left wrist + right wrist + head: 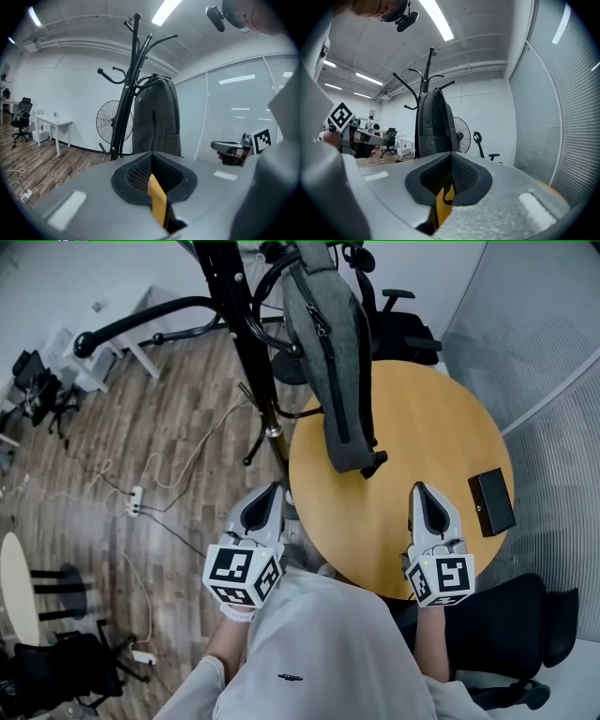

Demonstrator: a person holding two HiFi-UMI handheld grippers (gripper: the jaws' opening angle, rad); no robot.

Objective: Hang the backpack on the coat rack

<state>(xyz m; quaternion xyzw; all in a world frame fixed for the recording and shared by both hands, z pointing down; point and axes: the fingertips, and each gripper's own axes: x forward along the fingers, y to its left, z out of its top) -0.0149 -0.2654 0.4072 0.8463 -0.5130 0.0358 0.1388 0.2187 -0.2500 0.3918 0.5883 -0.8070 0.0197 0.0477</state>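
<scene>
A grey backpack hangs by its top from a hook of the black coat rack, its lower end over the far edge of a round wooden table. Neither gripper touches it. My left gripper is shut and empty, held low beside the table's left edge. Shut and empty too, my right gripper is over the table's near part. The left gripper view has the backpack hanging straight on the rack beyond the closed jaws. Past the right gripper the backpack hangs on the rack.
A small black box lies on the table's right side. A black office chair stands at my right, another chair behind the table. A power strip with cables lies on the wood floor. A standing fan is behind the rack.
</scene>
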